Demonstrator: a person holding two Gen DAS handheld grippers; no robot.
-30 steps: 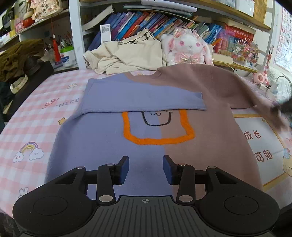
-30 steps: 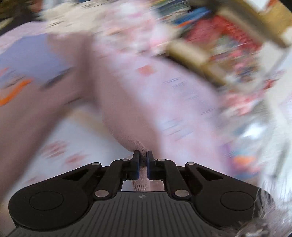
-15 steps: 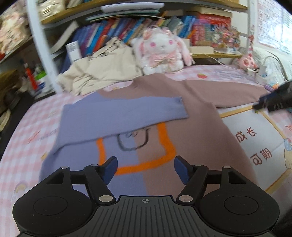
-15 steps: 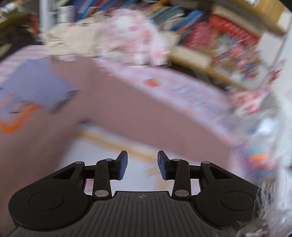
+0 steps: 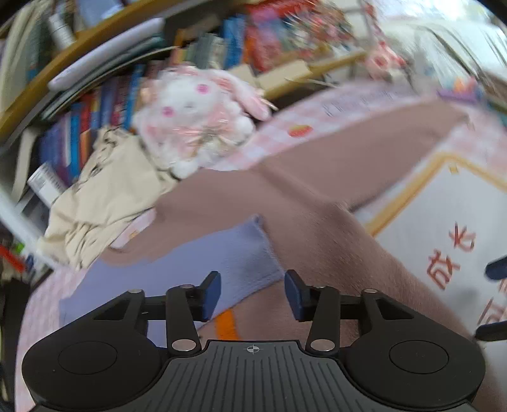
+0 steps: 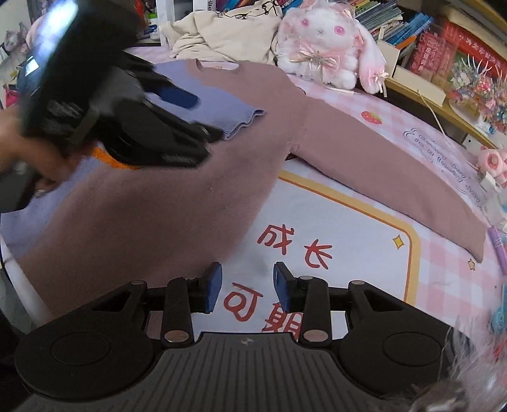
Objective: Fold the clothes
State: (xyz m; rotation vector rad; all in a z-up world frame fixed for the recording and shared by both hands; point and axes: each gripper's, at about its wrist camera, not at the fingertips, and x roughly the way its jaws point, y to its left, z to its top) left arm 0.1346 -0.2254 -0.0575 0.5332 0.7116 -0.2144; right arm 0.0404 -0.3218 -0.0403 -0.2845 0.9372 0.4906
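Pink checked tabletop (image 6: 443, 263) holds a mauve-and-lilac knitted sweater (image 6: 152, 215), lilac sleeve folded across; both grippers' jaws spread empty, mauve sleeve (image 6: 396, 171) probably next to fold.

A half-lavender, half-mauve sweater (image 6: 164, 202) with an orange outline spreads across a pink-and-white checked cloth (image 6: 443, 263) at centre frame. A white, yellow-bordered panel (image 6: 332, 222) at lower right bears red characters. At upper centre sit a white-and-pink plush rabbit (image 6: 329, 41) and a cream garment (image 6: 228, 28).
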